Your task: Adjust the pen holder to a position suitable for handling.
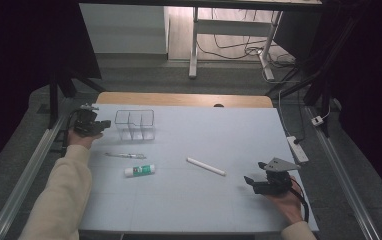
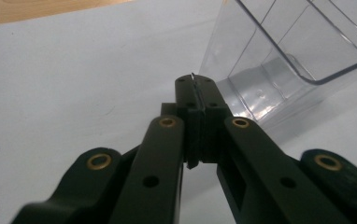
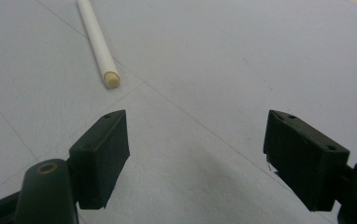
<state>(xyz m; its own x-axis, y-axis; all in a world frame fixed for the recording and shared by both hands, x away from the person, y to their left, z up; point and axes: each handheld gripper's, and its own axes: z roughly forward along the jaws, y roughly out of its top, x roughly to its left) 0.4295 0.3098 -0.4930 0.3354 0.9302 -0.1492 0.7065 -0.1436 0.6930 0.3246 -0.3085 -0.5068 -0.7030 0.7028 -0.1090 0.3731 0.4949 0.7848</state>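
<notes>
- Far left of the high view, the left gripper (image 1: 103,123) sits at the table's (image 1: 199,210) left edge with its jaws pressed together and nothing clamped, the tips just beside the clear organizer box (image 1: 135,124).
- That box sits upper left of centre, its long axis running across the frame, with dividers splitting it into compartments (all empty as far as the clear walls let me see).
- The left gripper view puts the box wall (image 2: 279,70) at upper right, very close to the closed tips (image 2: 196,86), detail the high view cannot resolve.
- Below the box lies a thin clear pen (image 1: 125,155), nearly level, and under it a glue stick (image 1: 140,170), also lying left to right.
- Centre frame, a white stick (image 1: 206,166) slants from upper left down to lower right.
- Lower right, the right gripper (image 1: 250,182) rests low, jaws spread wide and empty.
- The right gripper view shows the stick's cream end (image 3: 110,78) at upper left, beyond the parted tips (image 3: 197,158).
</notes>
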